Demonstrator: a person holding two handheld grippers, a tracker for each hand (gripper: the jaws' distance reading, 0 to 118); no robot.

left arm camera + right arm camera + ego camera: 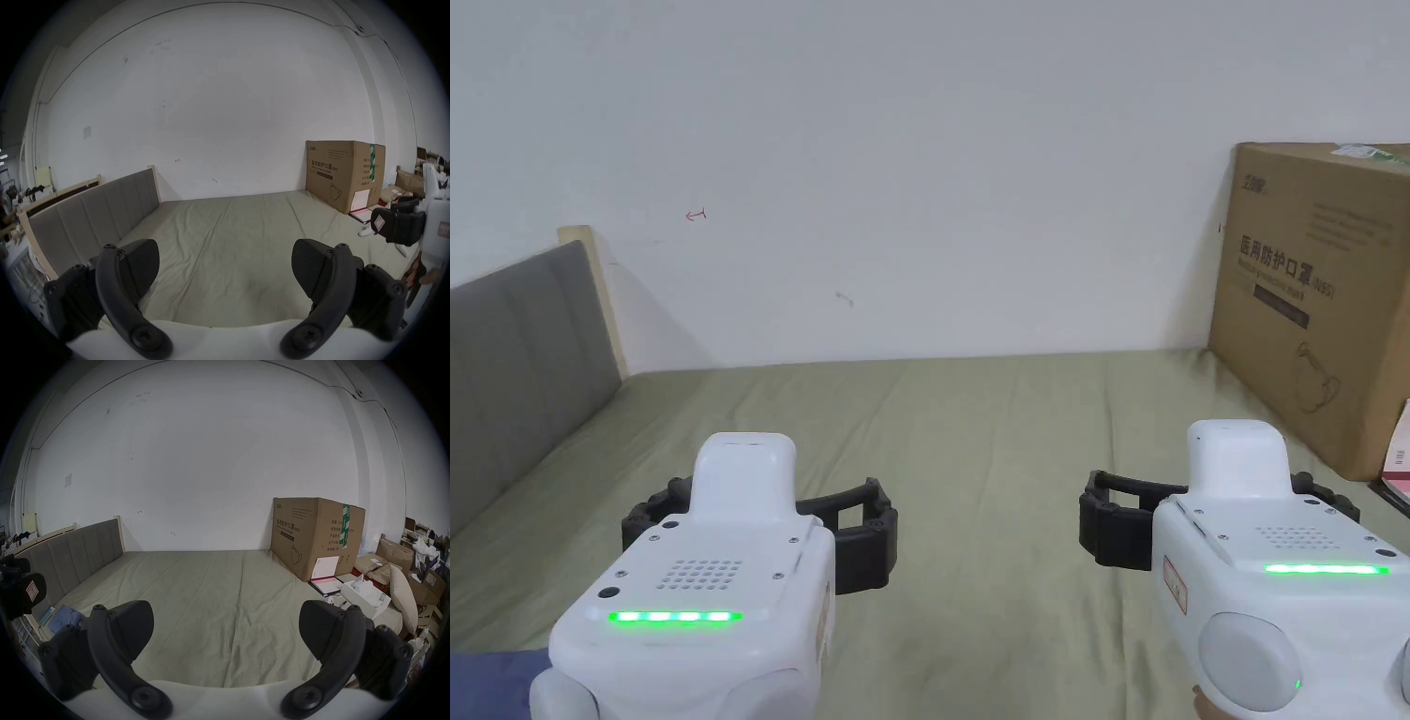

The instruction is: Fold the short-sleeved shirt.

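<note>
1. Across the middle of the head view, from 9 to 3 o'clock, lies the bed [1012,422] under an olive sheet, with nothing spread on the stretch ahead.
2. At 3 o'clock stands a cardboard box [1322,300] on the bed's far corner; at 9 o'clock runs the grey headboard [516,366].
3. At 7 o'clock in the right gripper view, a crumpled blue garment [63,617], probably the short-sleeved shirt, sits by the headboard end of the bed.
4. At 7 o'clock the left gripper [225,272] hovers over the sheet, jaws spread wide, holding nothing.
5. At 5 o'clock the right gripper [226,630] hovers likewise, jaws wide apart and empty.
6. Judged step: fetch the shirt. Turn toward it, pinch one layer at each shoulder seam, and lay it flat mid-bed, clear of the box, before any fold.
</note>
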